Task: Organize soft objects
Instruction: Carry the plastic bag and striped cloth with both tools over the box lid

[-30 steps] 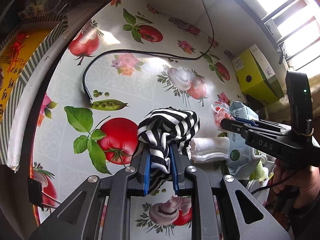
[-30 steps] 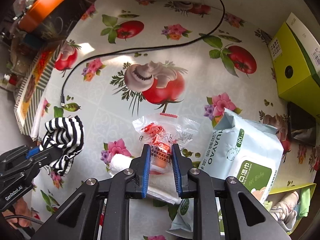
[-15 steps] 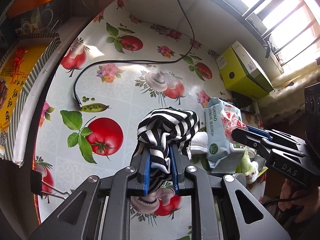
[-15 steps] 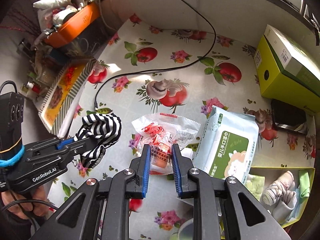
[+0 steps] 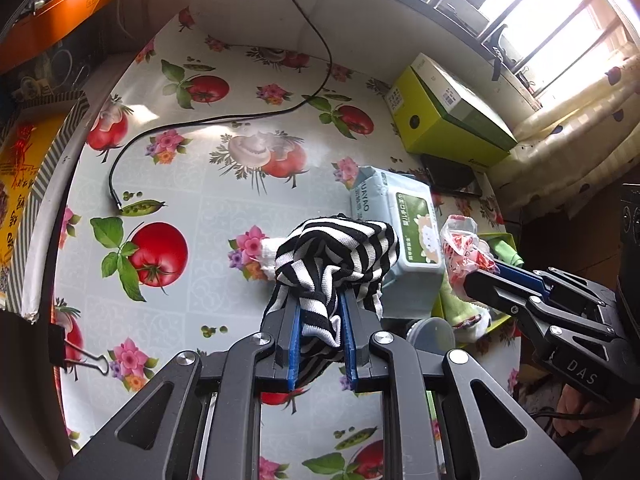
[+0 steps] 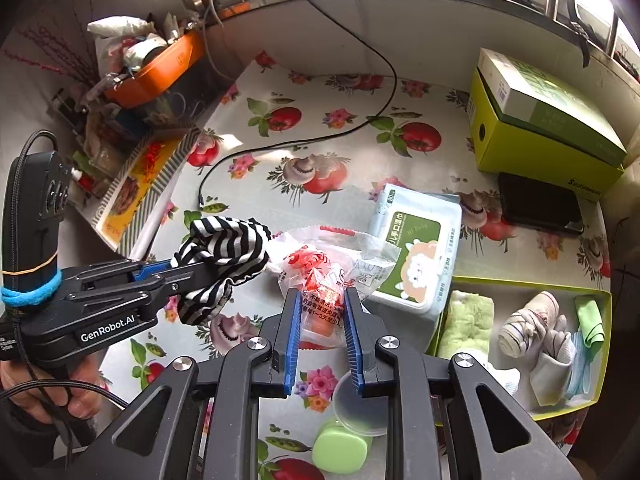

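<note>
Black cable (image 5: pixel 224 120) across tomato-print tablecloth (image 5: pixel 192 184), green box (image 6: pixel 544 120) beyond.

Black-and-white striped cloth (image 5: pixel 340 252), tomato-print tablecloth (image 5: pixel 192 184).

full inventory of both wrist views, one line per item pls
striped cloth: 1, black-white, held in left tongs above table
snack packet: 1, clear-red, held in right tongs
wet wipes pack: 1, pale blue-green, on table beside tray
tray: 1, yellow-green, table's right edge, holds socks and cloths
green box: 1, far right of table
black cable: 1, across tablecloth
phone-like slab: 1, black, before green box
green container: 1, near edge
left tongs: shut
right tongs: shut
</note>
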The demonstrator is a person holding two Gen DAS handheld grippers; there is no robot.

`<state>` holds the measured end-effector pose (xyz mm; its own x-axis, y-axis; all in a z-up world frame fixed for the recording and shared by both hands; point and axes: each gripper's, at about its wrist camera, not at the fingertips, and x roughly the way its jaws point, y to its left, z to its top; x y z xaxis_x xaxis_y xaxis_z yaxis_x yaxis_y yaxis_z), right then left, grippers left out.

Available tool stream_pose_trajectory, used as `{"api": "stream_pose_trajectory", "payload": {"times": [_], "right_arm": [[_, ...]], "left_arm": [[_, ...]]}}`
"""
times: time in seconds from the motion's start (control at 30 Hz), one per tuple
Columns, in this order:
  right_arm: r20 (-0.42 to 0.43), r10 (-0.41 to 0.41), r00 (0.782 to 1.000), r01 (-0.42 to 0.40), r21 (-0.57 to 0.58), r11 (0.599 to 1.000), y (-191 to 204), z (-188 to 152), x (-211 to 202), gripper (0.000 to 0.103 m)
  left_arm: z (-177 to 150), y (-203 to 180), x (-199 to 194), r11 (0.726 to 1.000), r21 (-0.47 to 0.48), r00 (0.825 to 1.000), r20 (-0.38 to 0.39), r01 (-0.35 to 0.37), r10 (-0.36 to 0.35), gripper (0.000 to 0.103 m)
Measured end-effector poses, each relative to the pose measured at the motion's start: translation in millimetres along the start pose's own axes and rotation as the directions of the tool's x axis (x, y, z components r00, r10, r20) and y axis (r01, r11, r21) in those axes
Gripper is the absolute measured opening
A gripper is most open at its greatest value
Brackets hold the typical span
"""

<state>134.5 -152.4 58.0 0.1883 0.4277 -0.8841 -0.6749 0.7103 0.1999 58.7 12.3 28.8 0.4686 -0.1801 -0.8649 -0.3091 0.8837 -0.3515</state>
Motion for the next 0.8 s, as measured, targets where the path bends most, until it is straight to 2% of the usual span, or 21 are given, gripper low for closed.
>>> {"api": "stream_pose_trajectory", "payload": {"times": [0.37, 0.57, 0.8], "right_arm": [[0.056, 0.014, 0.998, -0.017, 0.060, 0.998, -37, -23, -29, 0.020], [0.065, 0.006, 0.998, -0.015, 0.149, 0.989, -70, -47, -33, 0.020], [0.074, -0.046, 0.996, 0.025, 0.260, 0.965, -119, -71, -45, 0.020]], "left_arm": [[-1, -48, -4, 0.997, 0.080, 1.000, -0.010, -0.006, 0.007, 0.018], [-4, -73, 3, 0.991, 0.135, 0.999, -0.040, 0.001, 0.005, 0.018], [-1, -109, 15, 0.979, 0.200, 0.998, -0.064, 0.039, -0.026, 0.018]]}}
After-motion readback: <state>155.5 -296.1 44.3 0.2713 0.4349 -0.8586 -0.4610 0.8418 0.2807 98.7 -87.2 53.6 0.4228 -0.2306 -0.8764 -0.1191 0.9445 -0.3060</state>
